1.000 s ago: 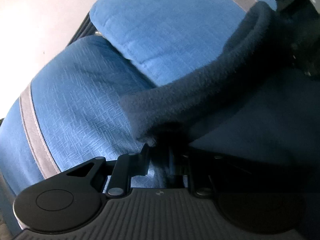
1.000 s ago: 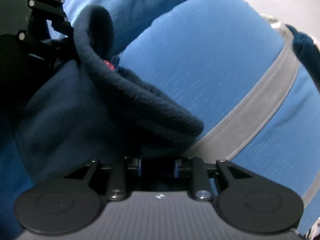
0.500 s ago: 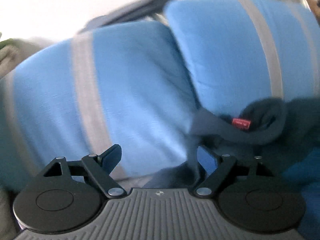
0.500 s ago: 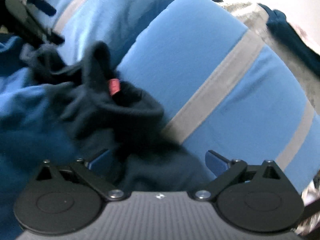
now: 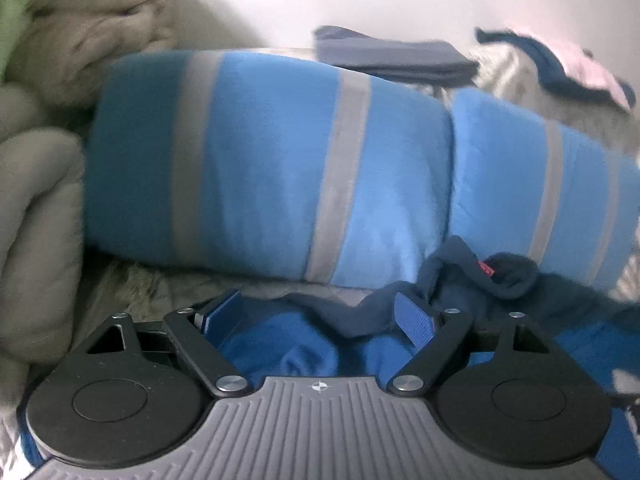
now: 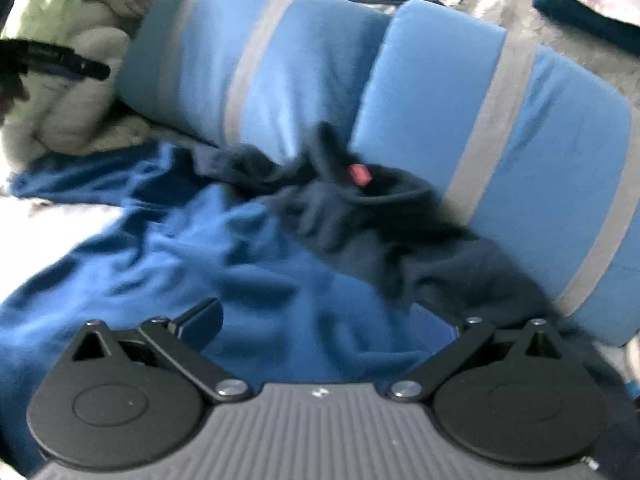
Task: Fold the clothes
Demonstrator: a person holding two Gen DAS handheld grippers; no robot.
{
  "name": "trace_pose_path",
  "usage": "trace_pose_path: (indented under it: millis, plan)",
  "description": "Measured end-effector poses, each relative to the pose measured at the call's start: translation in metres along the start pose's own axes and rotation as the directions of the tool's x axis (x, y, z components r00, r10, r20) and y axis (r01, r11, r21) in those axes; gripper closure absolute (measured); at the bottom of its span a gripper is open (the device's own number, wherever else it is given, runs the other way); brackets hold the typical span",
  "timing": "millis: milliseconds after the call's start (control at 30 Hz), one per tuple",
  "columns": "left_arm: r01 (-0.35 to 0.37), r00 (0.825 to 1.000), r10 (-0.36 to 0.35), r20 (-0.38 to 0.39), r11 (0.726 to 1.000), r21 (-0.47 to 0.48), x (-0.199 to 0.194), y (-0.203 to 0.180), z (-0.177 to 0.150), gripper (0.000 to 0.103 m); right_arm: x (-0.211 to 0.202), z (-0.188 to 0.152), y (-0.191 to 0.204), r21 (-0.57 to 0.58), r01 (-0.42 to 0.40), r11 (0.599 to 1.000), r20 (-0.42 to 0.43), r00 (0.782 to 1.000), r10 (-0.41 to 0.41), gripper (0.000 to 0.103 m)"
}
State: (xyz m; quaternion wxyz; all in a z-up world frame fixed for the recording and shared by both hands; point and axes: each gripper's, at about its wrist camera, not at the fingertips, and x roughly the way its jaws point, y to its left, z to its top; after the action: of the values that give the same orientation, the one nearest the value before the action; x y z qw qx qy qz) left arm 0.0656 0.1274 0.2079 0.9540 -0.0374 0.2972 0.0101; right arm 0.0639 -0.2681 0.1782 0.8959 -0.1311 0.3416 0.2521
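Observation:
A blue fleece garment [image 6: 192, 256] with a dark navy collar [image 6: 360, 204] and a small red tag [image 6: 358, 174] lies spread in front of two blue pillows. It shows in the left wrist view [image 5: 304, 344] too, with the collar [image 5: 480, 276] at the right. My left gripper [image 5: 320, 312] is open and empty just above the garment's top edge. My right gripper [image 6: 320, 320] is open and empty over the garment's body. The left gripper's tip [image 6: 52, 64] shows at the far left of the right wrist view.
Two blue pillows with grey stripes [image 5: 272, 168] [image 6: 500, 128] lie behind the garment. A beige blanket and green cloth [image 5: 52, 80] are heaped at the left. Folded grey clothes [image 5: 392, 56] and a navy-and-pink pile [image 5: 568, 68] lie behind the pillows.
Both grippers were shut on the navy collar, then opened, let it drop by the pillows, and drew back from it.

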Motion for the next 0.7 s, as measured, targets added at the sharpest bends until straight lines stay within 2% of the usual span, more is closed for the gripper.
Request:
trace_pose_path:
  millis: [200, 300, 367, 433, 500, 600, 700]
  plan:
    - [-0.010, 1.000, 0.011, 0.008, 0.996, -0.086, -0.033, 0.063, -0.025, 0.019, -0.006, 0.000, 0.036, -0.029, -0.056, 0.998, 0.009, 0.998, 0.057, 0.000]
    - [-0.013, 1.000, 0.012, -0.004, 0.984, -0.175, -0.045, 0.101, -0.040, 0.019, -0.004, 0.000, 0.050, -0.039, -0.069, 0.997, 0.011, 0.998, 0.070, 0.000]
    - [-0.014, 1.000, 0.012, -0.007, 0.967, -0.253, -0.050, 0.131, -0.052, 0.019, -0.003, 0.000, 0.058, -0.042, -0.081, 0.996, 0.011, 0.997, 0.081, 0.000]
    - [-0.016, 1.000, 0.018, 0.002, 0.933, -0.359, -0.053, 0.163, -0.069, 0.019, -0.001, 0.000, 0.066, -0.046, -0.088, 0.995, 0.012, 0.996, 0.088, 0.000]
    - [-0.019, 1.000, 0.026, 0.009, 0.884, -0.467, -0.055, 0.194, -0.089, 0.019, 0.000, 0.000, 0.072, -0.053, -0.096, 0.994, 0.011, 0.995, 0.097, 0.000]
    - [-0.031, 0.999, 0.029, -0.014, 0.787, -0.616, -0.050, 0.237, -0.124, 0.021, 0.000, 0.001, 0.081, -0.067, -0.106, 0.992, 0.010, 0.994, 0.107, 0.000]
    - [-0.041, 0.999, 0.034, -0.024, 0.692, -0.721, -0.044, 0.268, -0.156, 0.021, 0.001, 0.002, 0.089, -0.085, -0.116, 0.990, 0.009, 0.993, 0.117, 0.000]
